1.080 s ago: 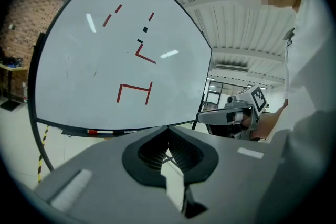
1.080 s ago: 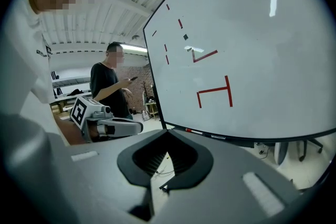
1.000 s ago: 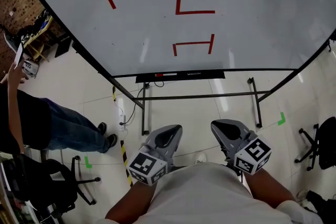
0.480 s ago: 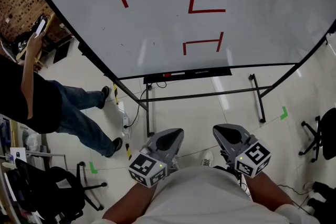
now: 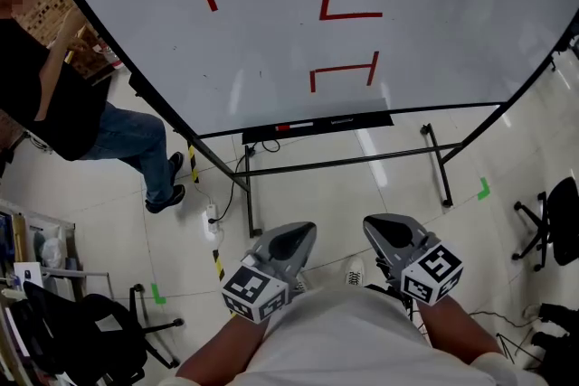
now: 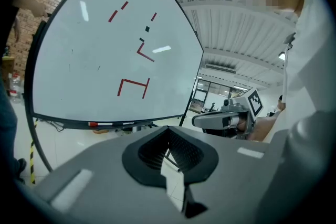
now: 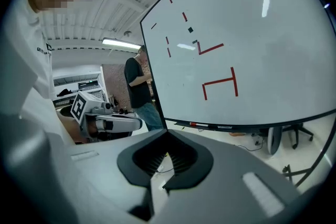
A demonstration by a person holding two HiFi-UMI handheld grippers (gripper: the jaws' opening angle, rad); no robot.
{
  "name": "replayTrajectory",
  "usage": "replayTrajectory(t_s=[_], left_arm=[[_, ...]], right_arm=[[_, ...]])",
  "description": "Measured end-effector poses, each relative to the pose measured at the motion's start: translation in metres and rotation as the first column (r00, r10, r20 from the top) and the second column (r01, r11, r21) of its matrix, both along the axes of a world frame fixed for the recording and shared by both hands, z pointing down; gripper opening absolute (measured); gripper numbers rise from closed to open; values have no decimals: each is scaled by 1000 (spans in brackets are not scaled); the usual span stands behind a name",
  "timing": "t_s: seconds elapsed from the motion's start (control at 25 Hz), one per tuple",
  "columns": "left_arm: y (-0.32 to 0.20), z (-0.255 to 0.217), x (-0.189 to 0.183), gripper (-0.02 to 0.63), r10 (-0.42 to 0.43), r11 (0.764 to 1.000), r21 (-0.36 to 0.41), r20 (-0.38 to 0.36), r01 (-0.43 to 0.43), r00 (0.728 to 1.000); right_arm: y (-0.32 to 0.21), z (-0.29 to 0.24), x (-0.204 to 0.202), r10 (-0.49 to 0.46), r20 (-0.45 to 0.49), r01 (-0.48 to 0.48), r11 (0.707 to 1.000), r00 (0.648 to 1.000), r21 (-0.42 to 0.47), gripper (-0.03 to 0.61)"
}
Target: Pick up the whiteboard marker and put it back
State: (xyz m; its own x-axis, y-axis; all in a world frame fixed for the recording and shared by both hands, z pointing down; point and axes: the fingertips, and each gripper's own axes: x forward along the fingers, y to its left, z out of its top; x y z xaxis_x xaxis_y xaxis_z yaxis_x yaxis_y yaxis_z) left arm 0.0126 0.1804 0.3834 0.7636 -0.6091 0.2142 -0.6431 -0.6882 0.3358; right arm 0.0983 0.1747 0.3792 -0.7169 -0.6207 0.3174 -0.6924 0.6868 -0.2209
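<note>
A whiteboard marker (image 5: 295,126) with a red cap and white body lies on the black tray (image 5: 362,119) under the whiteboard (image 5: 434,23), which carries red lines and two black squares. Both grippers are held close to my body, well short of the board. My left gripper (image 5: 289,239) and right gripper (image 5: 387,231) are both shut with nothing in them. In the left gripper view the marker (image 6: 104,124) lies far ahead on the tray, beyond the left gripper (image 6: 168,132). The right gripper view shows the marker (image 7: 203,125) far past the right gripper (image 7: 167,136).
A person (image 5: 99,127) in a black shirt and jeans stands at the board's left end. The board's black stand legs (image 5: 439,167) and a cable (image 5: 237,169) cross the floor ahead. Office chairs stand at the lower left (image 5: 81,330) and right (image 5: 554,230).
The person at the left has walked further away along the board's left end. Both grippers have stayed near my body, shut.
</note>
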Motion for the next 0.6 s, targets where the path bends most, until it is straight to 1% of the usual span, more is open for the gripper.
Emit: replayTrajectory(t_s=[0.2, 0.36, 0.6], left_arm=[[1, 0, -4, 17, -5, 1000, 8, 12, 5, 1000], [1, 0, -5, 17, -14, 1000, 6, 12, 14, 1000], [2, -1, -6, 17, -18, 1000, 11, 10, 18, 1000]], right_arm=[[3, 4, 1, 4, -2, -4, 1000, 1000, -4, 2], [6, 8, -4, -10, -2, 10, 1000, 1000, -24, 2], [9, 8, -9, -30, -11, 29, 999, 1000, -17, 2]])
